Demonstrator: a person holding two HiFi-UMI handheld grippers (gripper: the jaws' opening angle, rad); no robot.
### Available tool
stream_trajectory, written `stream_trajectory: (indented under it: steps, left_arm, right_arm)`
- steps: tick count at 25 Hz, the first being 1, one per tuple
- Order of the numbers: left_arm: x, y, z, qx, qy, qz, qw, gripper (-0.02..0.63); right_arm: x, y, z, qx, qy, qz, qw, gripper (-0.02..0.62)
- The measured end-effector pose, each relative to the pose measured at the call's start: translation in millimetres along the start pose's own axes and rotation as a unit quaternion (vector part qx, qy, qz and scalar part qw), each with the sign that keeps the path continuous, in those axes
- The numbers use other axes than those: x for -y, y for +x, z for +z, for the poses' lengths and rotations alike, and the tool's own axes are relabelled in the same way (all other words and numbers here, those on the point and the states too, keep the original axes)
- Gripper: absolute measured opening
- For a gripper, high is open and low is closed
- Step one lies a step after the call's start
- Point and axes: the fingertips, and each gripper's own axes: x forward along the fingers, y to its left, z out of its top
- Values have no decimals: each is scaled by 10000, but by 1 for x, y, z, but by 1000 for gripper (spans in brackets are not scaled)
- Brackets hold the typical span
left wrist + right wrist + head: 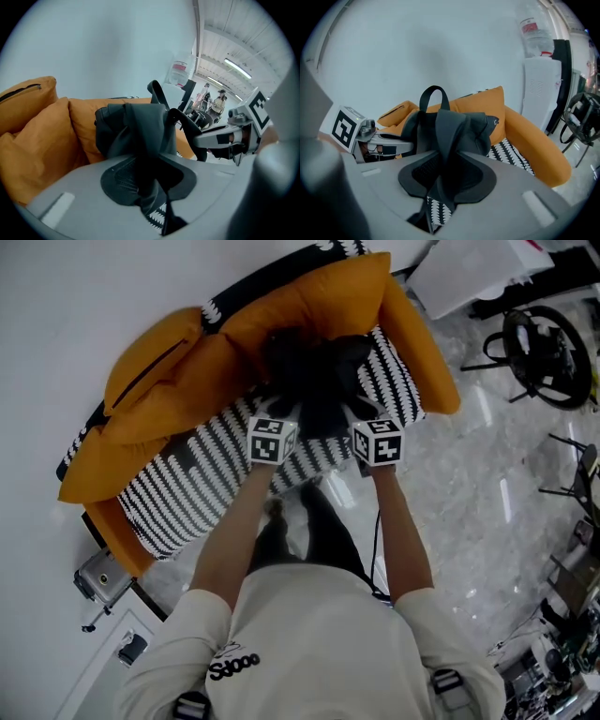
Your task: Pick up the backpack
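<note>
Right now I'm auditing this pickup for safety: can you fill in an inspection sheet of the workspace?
Surface: sofa seat, black-and-white patterned, with orange cushions around it.
Job's things: dark backpack on the seat against the back cushion, top handle standing up.
Clutter: nothing seen on the seat.
Grippers: left gripper and right gripper, jaws of both closed on backpack fabric.
Cables: thin dark cable beside the right forearm.
Surroundings: white wall, glossy floor, black wheel-like frame, equipment at lower right.

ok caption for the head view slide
Left claw and right claw pinch a dark backpack on an orange sofa with a striped cushion.
</note>
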Motion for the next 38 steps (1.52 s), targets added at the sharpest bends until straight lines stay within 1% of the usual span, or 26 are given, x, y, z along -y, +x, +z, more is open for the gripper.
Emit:
stream_trajectory:
  steps: [4,7,13,16,21,25,29,34,38]
  left_arm:
    - [6,-22,1,288,-125,-102,9995,77]
    - [11,-39,3,472,-81,-151,9987,77]
    - [18,-84,6,844,-98,-273,9960,77]
    - [24,-107,5,966,-43,-341,9947,77]
    - [35,-142,5,1141,151,-482,9922,77]
    - [44,-163,1,1178,369,-614,9904,75]
    - [54,-180,10,1247,533,-720,9881,74]
    - [63,-204,17,1479,691,-884,9826,72]
    - [76,-231,26,1710,867,-988,9765,71]
  right_arm:
    - [-9,-22,-3,192,-8,-235,9995,75]
    - [-17,-38,-5,352,27,-399,9986,69]
    - [-50,-74,-9,580,92,-539,9968,67]
    - [-68,-93,-8,719,-13,-635,9954,67]
    - [-93,-127,-14,853,-295,-823,9925,67]
    - [-108,-148,-24,968,-240,-1058,9894,67]
    - [-121,-169,-25,1189,-234,-1220,9851,67]
    - [-142,-196,-22,1422,-321,-1298,9808,67]
    - [-159,-222,-21,1575,-407,-1334,9776,67]
